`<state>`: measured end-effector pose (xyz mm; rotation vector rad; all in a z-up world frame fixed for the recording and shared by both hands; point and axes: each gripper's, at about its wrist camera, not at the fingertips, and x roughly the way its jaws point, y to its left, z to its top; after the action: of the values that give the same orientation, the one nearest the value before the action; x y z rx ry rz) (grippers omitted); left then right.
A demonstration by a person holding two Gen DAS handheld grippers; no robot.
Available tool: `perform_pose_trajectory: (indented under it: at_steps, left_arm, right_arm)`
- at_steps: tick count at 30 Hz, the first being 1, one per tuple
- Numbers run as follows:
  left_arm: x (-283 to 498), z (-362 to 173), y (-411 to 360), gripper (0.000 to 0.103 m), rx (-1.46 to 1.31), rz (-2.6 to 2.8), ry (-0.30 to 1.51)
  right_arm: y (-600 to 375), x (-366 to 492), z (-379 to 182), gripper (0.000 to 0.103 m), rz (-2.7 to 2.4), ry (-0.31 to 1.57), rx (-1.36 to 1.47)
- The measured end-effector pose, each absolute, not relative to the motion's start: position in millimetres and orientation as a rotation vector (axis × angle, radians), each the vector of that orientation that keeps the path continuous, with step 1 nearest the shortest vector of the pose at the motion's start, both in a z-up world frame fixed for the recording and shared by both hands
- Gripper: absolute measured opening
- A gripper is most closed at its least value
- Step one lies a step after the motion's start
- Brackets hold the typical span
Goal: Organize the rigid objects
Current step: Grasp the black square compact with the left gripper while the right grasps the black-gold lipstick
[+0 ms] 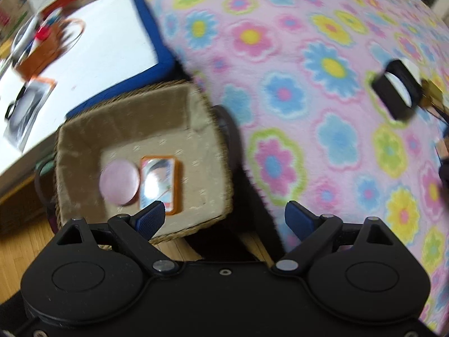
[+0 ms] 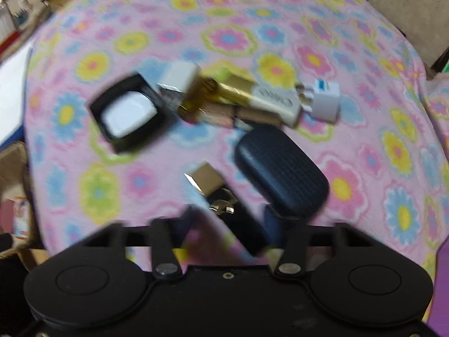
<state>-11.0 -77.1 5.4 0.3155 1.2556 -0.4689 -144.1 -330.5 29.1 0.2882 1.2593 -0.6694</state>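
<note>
Over a woven basket (image 1: 84, 151) holding a pink disc (image 1: 119, 182) and an orange-edged card pack (image 1: 158, 184), we hold the left gripper (image 1: 224, 219) wide and empty. Only the right view shows the clutter on the floral blanket (image 2: 364, 56); there our right gripper (image 2: 224, 219) pinches a dark silver-tipped object (image 2: 216, 193). Lettering is too blurred to read.

Right claw (image 2: 224, 219) fingertips motion-blurred

Fleecy cloth blanket (image 2: 224, 42); woven basket (image 1: 213, 224), matt fabric lining.
</note>
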Motion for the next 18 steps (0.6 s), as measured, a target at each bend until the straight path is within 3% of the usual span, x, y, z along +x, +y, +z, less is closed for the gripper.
perform_pose_trajectory:
  at_steps: [2, 11, 18]
  left_arm:
    - [-15.9, 7.7, -94.4, 0.089, 0.339, -0.513, 1.251]
    - [-24.7, 28.0, -181.7, 0.089, 0.341, -0.673, 1.256]
    - [-7.8, 35.0, -240.6, 0.095, 0.280, -0.659, 1.277]
  right_arm:
    - [-340.2, -149.8, 32.5, 0.026, -0.645, 1.257, 0.325]
    - [-376.7, -179.7, 40.2, 0.021, -0.603, 1.316, 0.342]
    - [-394.6, -209.1, 43.5, 0.024, -0.630, 1.300, 0.349]
